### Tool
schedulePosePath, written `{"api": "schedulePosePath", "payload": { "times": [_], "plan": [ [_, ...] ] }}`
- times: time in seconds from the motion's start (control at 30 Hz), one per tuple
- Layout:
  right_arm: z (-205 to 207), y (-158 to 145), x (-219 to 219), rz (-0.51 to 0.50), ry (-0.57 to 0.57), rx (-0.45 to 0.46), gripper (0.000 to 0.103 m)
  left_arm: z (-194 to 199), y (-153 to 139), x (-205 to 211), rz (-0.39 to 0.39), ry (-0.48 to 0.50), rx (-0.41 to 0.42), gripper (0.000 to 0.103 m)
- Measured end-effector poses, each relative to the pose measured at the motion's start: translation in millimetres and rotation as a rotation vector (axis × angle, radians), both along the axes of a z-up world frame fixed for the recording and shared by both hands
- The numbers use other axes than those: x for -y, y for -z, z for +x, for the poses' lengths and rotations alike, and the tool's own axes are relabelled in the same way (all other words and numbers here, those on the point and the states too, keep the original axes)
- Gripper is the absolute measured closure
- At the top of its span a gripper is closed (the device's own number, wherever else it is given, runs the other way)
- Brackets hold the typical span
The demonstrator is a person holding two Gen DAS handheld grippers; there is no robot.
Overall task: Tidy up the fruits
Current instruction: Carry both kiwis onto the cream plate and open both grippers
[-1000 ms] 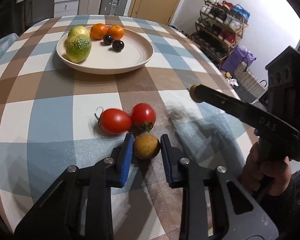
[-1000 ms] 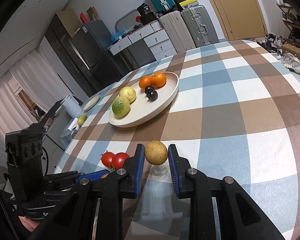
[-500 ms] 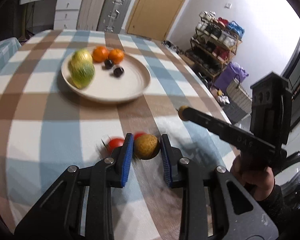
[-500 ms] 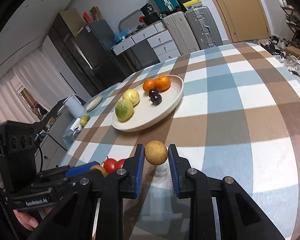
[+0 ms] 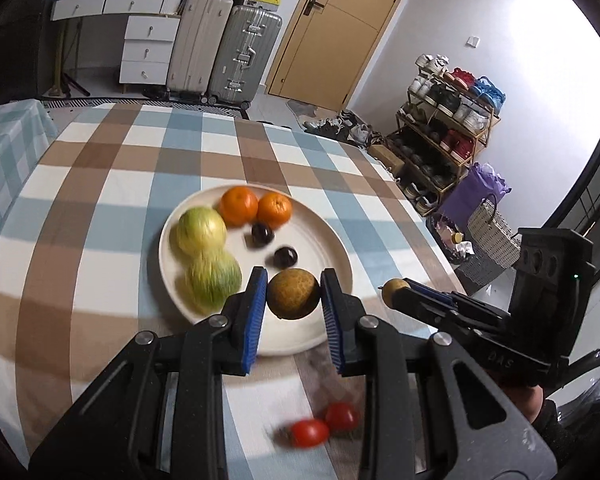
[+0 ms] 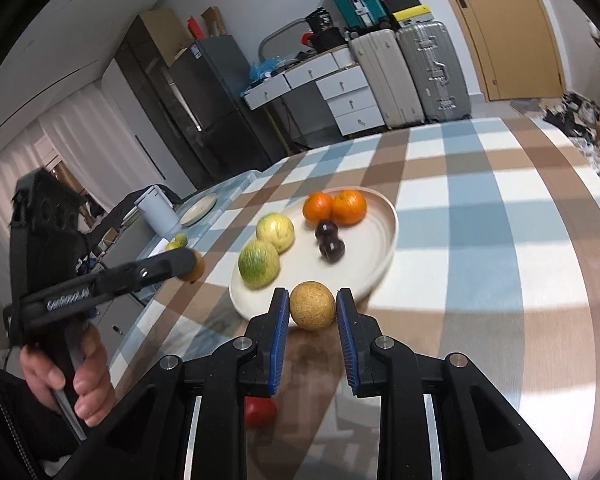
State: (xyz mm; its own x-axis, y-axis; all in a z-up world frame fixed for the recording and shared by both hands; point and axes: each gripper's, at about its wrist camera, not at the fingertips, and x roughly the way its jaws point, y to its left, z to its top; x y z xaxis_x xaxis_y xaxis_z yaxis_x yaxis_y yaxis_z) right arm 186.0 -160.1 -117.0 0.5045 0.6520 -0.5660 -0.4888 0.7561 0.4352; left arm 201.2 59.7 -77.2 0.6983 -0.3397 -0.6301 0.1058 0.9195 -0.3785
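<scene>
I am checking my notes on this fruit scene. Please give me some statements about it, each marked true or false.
1. Each gripper holds a small brown round fruit. True: the left gripper is shut on the left brown fruit, the right gripper on the right brown fruit.
2. The plate holds three oranges. False: two oranges lie there.
3. Two dark plums are on the plate. True.
4. The red tomatoes are on the plate. False: they lie on the checked tablecloth, off the plate.
5. The plate holds no green-yellow fruit. False: two green-yellow fruits lie on it.
</scene>
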Motion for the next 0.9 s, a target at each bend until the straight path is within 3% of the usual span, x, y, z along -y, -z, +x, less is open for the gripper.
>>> {"api": "schedulePosePath", "payload": {
  "times": [0.27, 0.53, 0.63, 0.9],
  "plan": [
    [54, -8, -17, 0.006, -0.026, -0.006, 0.078, 64, 8, 0, 0.038, 0.028, -0.049, 0.079],
    [102, 6, -33, 0.033, -0.041, -0.076, 0.078, 105, 19, 5, 0.112, 0.061, -0.078, 0.078],
    [115, 15, -38, 0.042, -0.038, -0.109, 0.078, 114, 26, 3, 0.082, 0.062, -0.099, 0.078],
    [132, 30, -47, 0.032, -0.033, -0.136, 0.078, 128, 42, 11, 0.131, 0.077, -0.133, 0.078]
  ]
}}
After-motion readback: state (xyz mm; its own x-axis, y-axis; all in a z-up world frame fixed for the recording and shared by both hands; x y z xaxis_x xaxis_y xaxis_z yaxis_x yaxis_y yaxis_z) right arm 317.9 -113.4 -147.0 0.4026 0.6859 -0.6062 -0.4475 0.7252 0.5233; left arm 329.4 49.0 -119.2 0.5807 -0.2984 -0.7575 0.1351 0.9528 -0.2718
